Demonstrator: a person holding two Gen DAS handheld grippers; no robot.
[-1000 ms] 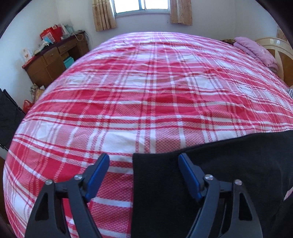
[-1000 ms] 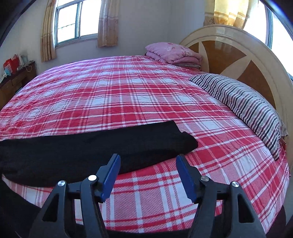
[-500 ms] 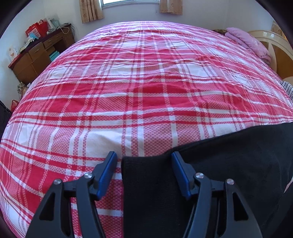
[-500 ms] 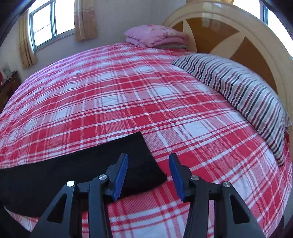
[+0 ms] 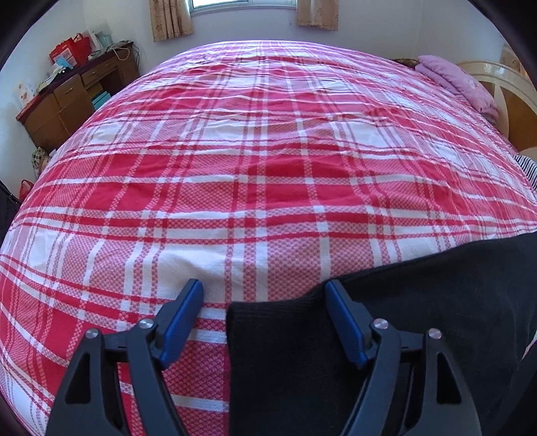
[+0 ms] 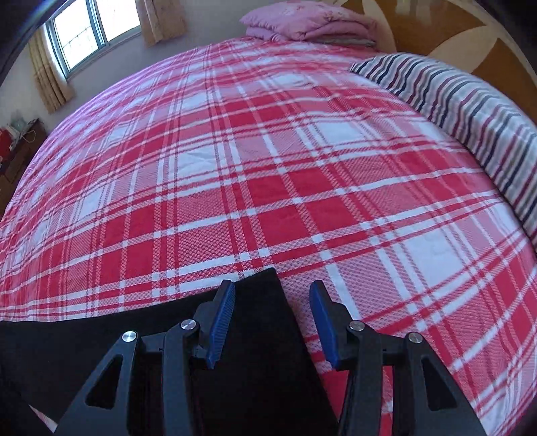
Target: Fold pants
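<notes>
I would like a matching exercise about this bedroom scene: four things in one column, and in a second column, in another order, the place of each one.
Things
1. black pants
2. striped pillow
3. folded pink blanket
4. brown wooden desk

Places
A. against the wall, left of the bed
B. along the wooden headboard
C. flat on the red plaid bedcover, under both grippers
D. the bed's far corner, near the headboard

Pairs: 1-C, 2-B, 3-D, 4-A

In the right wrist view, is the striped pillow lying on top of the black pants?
No, the striped pillow lies by the headboard, far from the pants at the near edge.
</notes>
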